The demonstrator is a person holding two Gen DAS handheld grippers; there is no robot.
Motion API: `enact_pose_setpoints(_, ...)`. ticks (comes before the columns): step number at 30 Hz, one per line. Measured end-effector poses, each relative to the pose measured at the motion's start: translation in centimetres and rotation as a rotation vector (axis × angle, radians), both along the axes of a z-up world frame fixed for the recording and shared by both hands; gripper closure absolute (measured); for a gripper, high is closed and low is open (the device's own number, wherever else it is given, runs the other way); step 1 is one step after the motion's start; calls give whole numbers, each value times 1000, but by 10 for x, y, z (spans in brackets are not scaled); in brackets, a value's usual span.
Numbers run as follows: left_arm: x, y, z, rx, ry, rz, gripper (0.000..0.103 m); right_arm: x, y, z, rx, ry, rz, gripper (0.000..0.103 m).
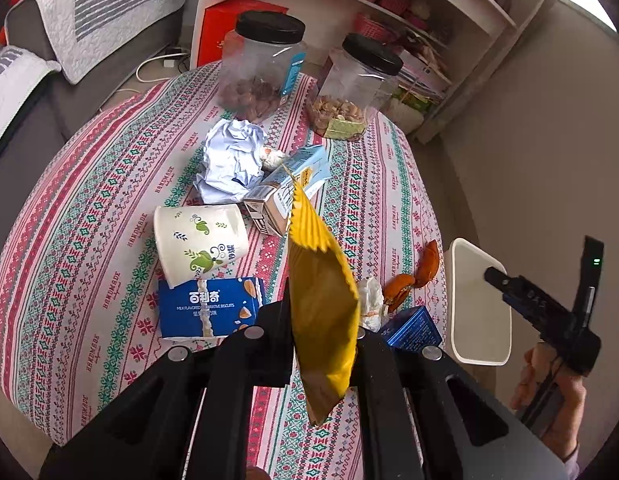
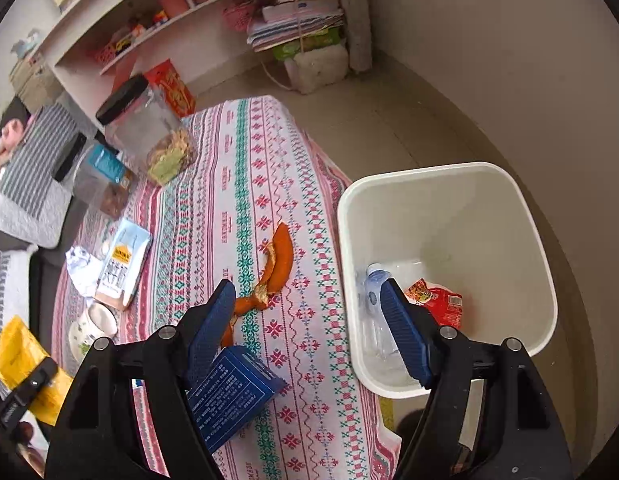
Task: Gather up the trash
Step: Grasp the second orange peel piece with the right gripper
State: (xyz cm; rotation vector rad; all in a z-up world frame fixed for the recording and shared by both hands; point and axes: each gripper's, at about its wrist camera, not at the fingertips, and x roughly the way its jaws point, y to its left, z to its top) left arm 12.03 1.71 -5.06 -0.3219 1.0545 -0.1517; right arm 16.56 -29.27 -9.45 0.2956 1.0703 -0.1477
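Trash lay spread over the patterned table (image 1: 109, 184), and beside its right edge, on the floor, stood the white bin (image 1: 479, 304).

From the left wrist, the left gripper (image 1: 323, 336) was clenched on a yellow snack bag (image 1: 321, 292), whose long axis ran straight out along the fingers. The bin lay off to that gripper's right, past the table's edge, so the bag had to travel sideways to reach it. A paper cup (image 1: 201, 242), a blue biscuit box (image 1: 207, 306) and crumpled paper (image 1: 233, 160) waited further in.

From the right wrist, the right gripper (image 2: 309, 328) stood released, nothing between its pads, straddling the table's right edge. Orange peel (image 2: 279, 258) lay just ahead of its left finger, long axis roughly along the fingers; a small blue carton (image 2: 233, 396) sat under that finger. The bin (image 2: 541, 264), holding a bottle (image 2: 375, 308) and red wrapper (image 2: 439, 300), lay to its right. I judged this hand nearer the peel.
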Motion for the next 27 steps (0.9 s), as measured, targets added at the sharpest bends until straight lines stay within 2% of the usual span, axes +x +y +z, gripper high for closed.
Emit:
enact_pose_setpoints(5,-1,21,7,-15,-7,13,95,29,26,-33,-58,74,45,39)
enact_pose_setpoints(9,0,31,12,-15,-15,14,94,45,37,-54,-53,114,47,49)
enact_pose_setpoints(14,1,38,17,-2,-28,12,94,56,46,-69,-80,137,50,71)
enact_pose_setpoints(15,0,39,17,0,-28,14,94,57,44,-70,-67,142,44,81)
enact_pose_setpoints(16,0,40,17,0,-28,16,94,58,40,-72,-37,144,31,82)
enact_pose_setpoints(20,-1,47,18,3,-31,31,94,55,32,-59,48,93,8,85)
enact_pose_setpoints(27,-2,48,22,5,-50,44,94,34,29,5,123,-83,32,85)
